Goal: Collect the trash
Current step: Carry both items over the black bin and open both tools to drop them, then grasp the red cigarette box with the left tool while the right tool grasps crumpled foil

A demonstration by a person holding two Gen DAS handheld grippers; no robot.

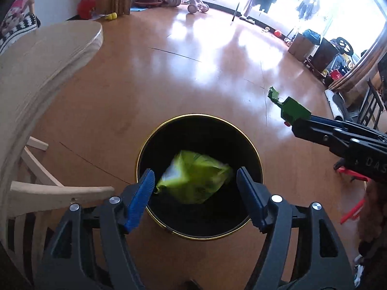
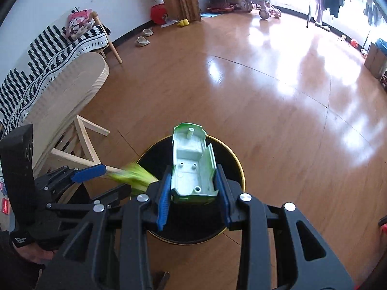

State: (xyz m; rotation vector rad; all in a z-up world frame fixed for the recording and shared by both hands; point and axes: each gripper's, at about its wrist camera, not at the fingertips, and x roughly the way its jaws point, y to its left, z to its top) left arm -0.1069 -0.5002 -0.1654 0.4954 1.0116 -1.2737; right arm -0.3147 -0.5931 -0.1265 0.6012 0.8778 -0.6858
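wood floor (image 1: 150,77) fills both views, glossy, window glare at the far side. pale wood table (image 1: 36,72) on the left, its frame and legs showing under the top. striped bench (image 2: 36,65) behind the table by the white wall, soft toy on it. far clutter: plant pots, trike, boxes, too small to detail.

black bin (image 1: 246,145) with gold rim stands on the floor beside the table, below both grippers.

left gripper (image 1: 196,181) hangs over the bin mouth, pointing steeply down. jaws wide apart, blue pads clear of everything. green bag (image 1: 193,176) seen between the jaws but not touching them, blurred, inside the bin opening or just over it; cannot tell whether it has landed. in the right wrist view the bag (image 2: 135,175) is a green smear just off the left gripper's tip (image 2: 96,171) at the bin rim.

right gripper (image 2: 193,191) also over the bin, jaws narrow, clamped on a toy car shell (image 2: 191,159). shell is green outside, pale inside, hollow side facing the camera, nose pointing away, held at its rear sides by both pads. from the left wrist view the shell (image 1: 293,111) sticks out of the right gripper to the right of the bin.
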